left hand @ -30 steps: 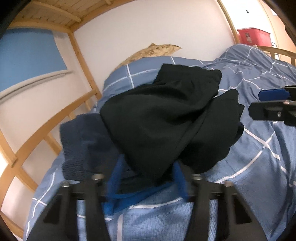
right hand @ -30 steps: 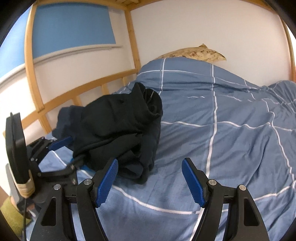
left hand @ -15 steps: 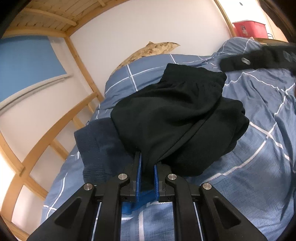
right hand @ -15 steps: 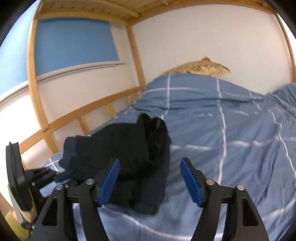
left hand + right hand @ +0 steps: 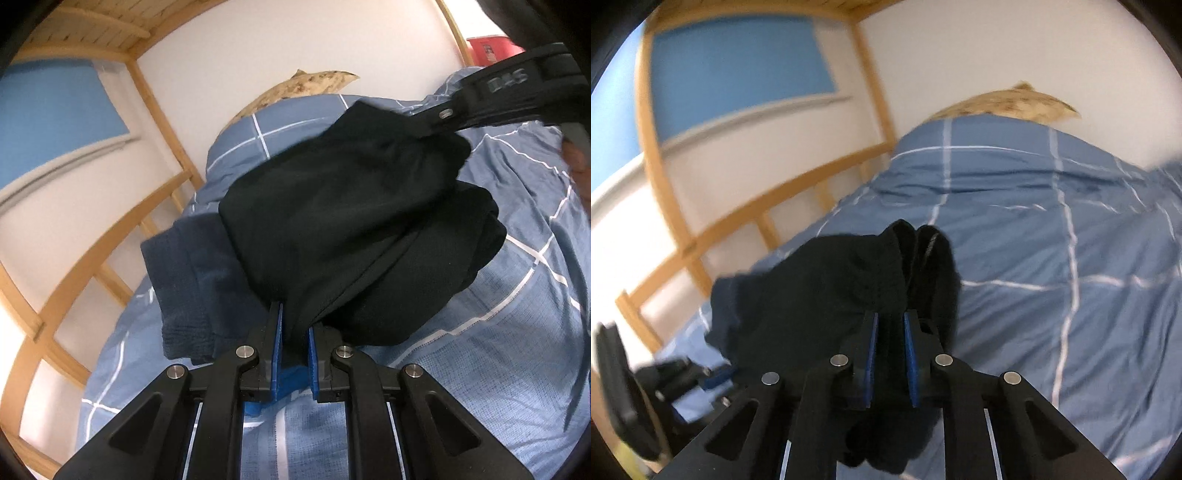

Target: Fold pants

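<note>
Black pants (image 5: 351,221) lie bunched on the blue checked duvet (image 5: 517,350). My left gripper (image 5: 293,325) is shut on their near edge, with black cloth pinched between the blue pads. My right gripper (image 5: 889,325) is closing its jaws on the crumpled waistband end (image 5: 905,266), and dark fabric fills the gap between its pads. In the left wrist view the right gripper (image 5: 421,123) reaches in from the upper right onto the far end of the pants. The left gripper (image 5: 716,373) shows blurred at the lower left of the right wrist view.
A navy knit garment (image 5: 184,277) lies under the pants on the left. A wooden bed rail (image 5: 110,236) runs along the left side by the wall. A mottled tan pillow (image 5: 295,88) sits at the head, and a red box (image 5: 487,48) stands beyond the bed.
The left gripper closed on the near edge of the pants. The right gripper swung across to their far end and closed from wide open onto the cloth.
</note>
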A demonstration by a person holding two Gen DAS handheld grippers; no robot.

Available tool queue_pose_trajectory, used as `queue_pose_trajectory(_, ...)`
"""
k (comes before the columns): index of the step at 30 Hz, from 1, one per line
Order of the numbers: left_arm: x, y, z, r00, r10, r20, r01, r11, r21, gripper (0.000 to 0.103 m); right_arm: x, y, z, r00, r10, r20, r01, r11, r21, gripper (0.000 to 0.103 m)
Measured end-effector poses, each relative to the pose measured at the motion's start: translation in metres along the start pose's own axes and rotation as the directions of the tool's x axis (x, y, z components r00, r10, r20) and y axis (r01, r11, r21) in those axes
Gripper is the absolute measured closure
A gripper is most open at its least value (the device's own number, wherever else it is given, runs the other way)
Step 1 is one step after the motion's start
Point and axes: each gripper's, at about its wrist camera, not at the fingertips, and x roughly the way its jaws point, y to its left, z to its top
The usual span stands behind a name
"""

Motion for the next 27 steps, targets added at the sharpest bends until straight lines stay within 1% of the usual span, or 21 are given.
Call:
queue_pose_trajectory(2,0.002,0.002,0.000,1.000,-0.014,-0.006,0.014,1.000,-0.016,0.090,-0.004,-0.013,-0.005,0.999,-0.045,-0.020,0.047,0.994,0.095,0.090)
queue_pose_trajectory(4,0.003,0.003,0.000,0.999,-0.030,-0.011,0.029,0.999,-0.027,0.090,0.001,-0.023,-0.010,0.996,-0.062,-0.060,0.070,0.987,0.143,0.091)
queue_pose_trajectory(6,0.004,0.000,0.000,0.999,-0.031,-0.018,0.031,0.999,-0.016,0.089,0.008,-0.024,-0.013,0.992,-0.093,-0.089,0.105,0.984,0.143,0.090)
queue_pose_trajectory(8,0.006,-0.001,-0.001,0.999,-0.018,-0.026,0.018,1.000,0.001,0.086,0.008,-0.026,-0.015,0.991,-0.101,-0.085,0.113,0.982,0.150,0.088)
queue_pose_trajectory(10,0.007,0.003,-0.003,0.999,-0.016,-0.037,0.015,1.000,-0.015,0.080,0.005,-0.028,-0.016,0.991,-0.109,-0.078,0.120,0.979,0.163,0.074)
queue_pose_trajectory(11,0.006,0.005,-0.003,0.999,-0.020,-0.037,0.019,1.000,-0.024,0.075,0.002,-0.029,-0.015,0.989,-0.134,-0.069,0.144,0.976,0.163,0.062)
queue_pose_trajectory(12,0.005,0.008,-0.003,0.999,-0.027,-0.032,0.026,0.999,-0.038,0.070,-0.001,-0.029,-0.015,0.985,-0.163,-0.060,0.170,0.972,0.162,0.055)
queue_pose_trajectory(13,0.002,0.011,-0.002,0.999,-0.035,-0.027,0.034,0.998,-0.053,0.067,-0.007,-0.028,-0.015,0.980,-0.193,-0.046,0.198,0.967,0.158,0.054)
queue_pose_trajectory(14,-0.001,0.014,-0.001,0.999,-0.041,-0.020,0.040,0.997,-0.066,0.062,-0.012,-0.026,-0.014,0.976,-0.215,-0.027,0.217,0.964,0.152,0.052)
queue_pose_trajectory(15,-0.006,0.017,0.000,0.999,-0.046,-0.007,0.045,0.996,-0.083,0.054,-0.019,-0.023,-0.013,0.973,-0.233,-0.003,0.231,0.963,0.142,0.045)
queue_pose_trajectory(16,-0.011,0.020,0.003,0.998,-0.057,0.007,0.057,0.993,-0.108,0.049,-0.024,-0.021,-0.011,0.970,-0.243,0.017,0.238,0.962,0.135,0.039)
queue_pose_trajectory(17,-0.015,0.022,0.004,0.998,-0.059,0.016,0.061,0.990,-0.128,0.038,-0.030,-0.019,-0.009,0.965,-0.258,0.038,0.251,0.959,0.133,0.029)
queue_pose_trajectory(18,-0.020,0.026,0.006,0.999,-0.044,0.029,0.048,0.987,-0.151,0.032,-0.037,-0.017,-0.007,0.959,-0.277,0.059,0.267,0.954,0.134,0.026)
queue_pose_trajectory(20,-0.027,0.031,0.010,0.998,-0.036,0.044,0.042,0.986,-0.162,0.032,-0.047,-0.013,-0.002,0.956,-0.281,0.084,0.269,0.954,0.130,0.026)
queue_pose_trajectory(23,-0.033,0.035,0.014,0.998,-0.054,0.040,0.061,0.980,-0.188,0.032,-0.058,-0.009,0.004,0.953,-0.286,0.103,0.275,0.955,0.107,0.026)
queue_pose_trajectory(25,-0.042,0.037,0.016,0.997,-0.066,0.051,0.075,0.975,-0.210,0.029,-0.069,-0.005,0.005,0.950,-0.286,0.123,0.277,0.957,0.086,0.026)
queue_pose_trajectory(26,-0.047,0.038,0.016,0.996,-0.070,0.058,0.082,0.972,-0.220,0.025,-0.074,-0.003,0.005,0.948,-0.287,0.135,0.279,0.957,0.078,0.023)
queue_pose_trajectory(27,-0.053,0.038,0.016,0.995,-0.076,0.069,0.090,0.969,-0.230,0.024,-0.078,-0.002,0.004,0.947,-0.288,0.141,0.280,0.957,0.073,0.020)
